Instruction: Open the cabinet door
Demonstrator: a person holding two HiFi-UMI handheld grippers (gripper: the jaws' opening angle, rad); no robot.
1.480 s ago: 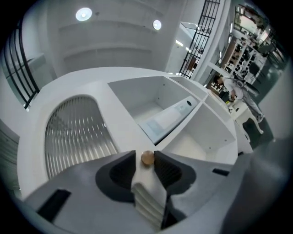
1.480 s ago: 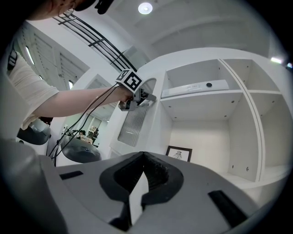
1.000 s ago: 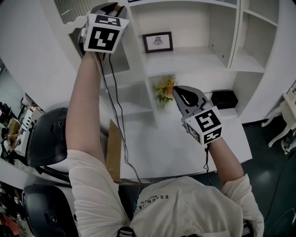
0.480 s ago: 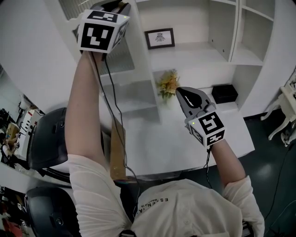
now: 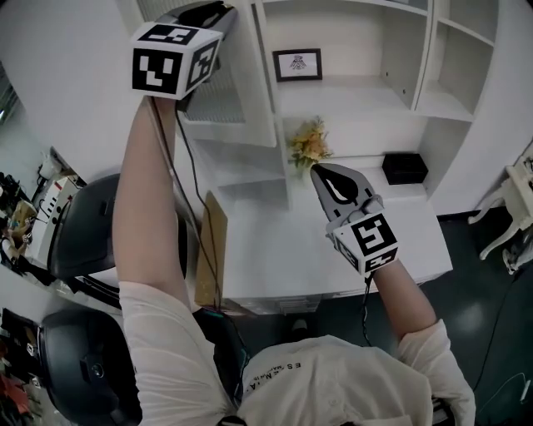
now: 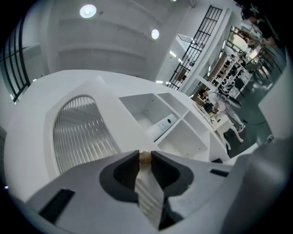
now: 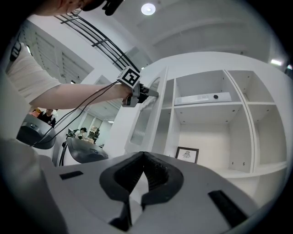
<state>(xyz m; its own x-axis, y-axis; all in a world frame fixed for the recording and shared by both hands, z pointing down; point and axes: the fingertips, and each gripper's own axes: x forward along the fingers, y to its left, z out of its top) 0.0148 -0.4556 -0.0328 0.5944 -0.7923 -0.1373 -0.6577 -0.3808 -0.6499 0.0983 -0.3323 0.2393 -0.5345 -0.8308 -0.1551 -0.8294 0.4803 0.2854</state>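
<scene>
Pinching the small round wooden knob, the left hand-held gripper has swung the white ribbed-glass door wider; the right hand-held gripper is closed, empty.

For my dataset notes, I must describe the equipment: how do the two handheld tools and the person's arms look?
Both the left grey-bodied, black-jawed tool and the right tool carry a white cube with black square markers. A thin black cable trails from each. The person wears a cream short-sleeved shirt.
</scene>
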